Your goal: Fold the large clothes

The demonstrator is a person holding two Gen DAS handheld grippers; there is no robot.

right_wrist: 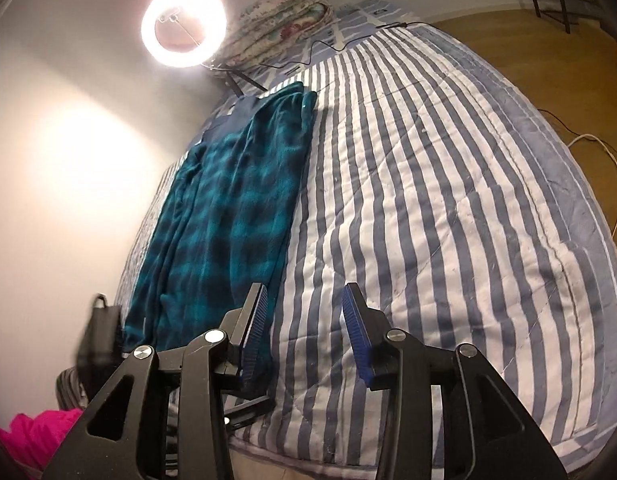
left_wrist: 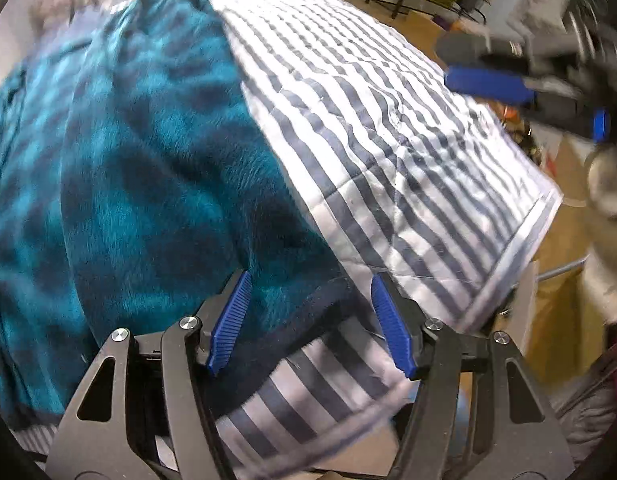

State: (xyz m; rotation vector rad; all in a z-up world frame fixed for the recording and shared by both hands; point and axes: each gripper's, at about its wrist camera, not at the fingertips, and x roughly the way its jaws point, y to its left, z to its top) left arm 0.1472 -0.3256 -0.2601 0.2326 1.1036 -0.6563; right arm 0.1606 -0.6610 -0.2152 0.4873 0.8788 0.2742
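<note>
Teal plaid garment (left_wrist: 168, 184) of plush, fuzzy fleece, striped quilt (right_wrist: 428, 200) of matt stitched cloth, gripper pads (left_wrist: 390, 328) of ribbed blue, probably rubbery plastic, floor (right_wrist: 528, 52) of smooth wood

My left claw (left_wrist: 310, 320) is hovering with jaws apart over the dark hem of the teal plaid garment (left_wrist: 148, 168) lying on the striped quilt (left_wrist: 388, 128); my right claw (left_wrist: 488, 84) is blurring at far right.
</note>
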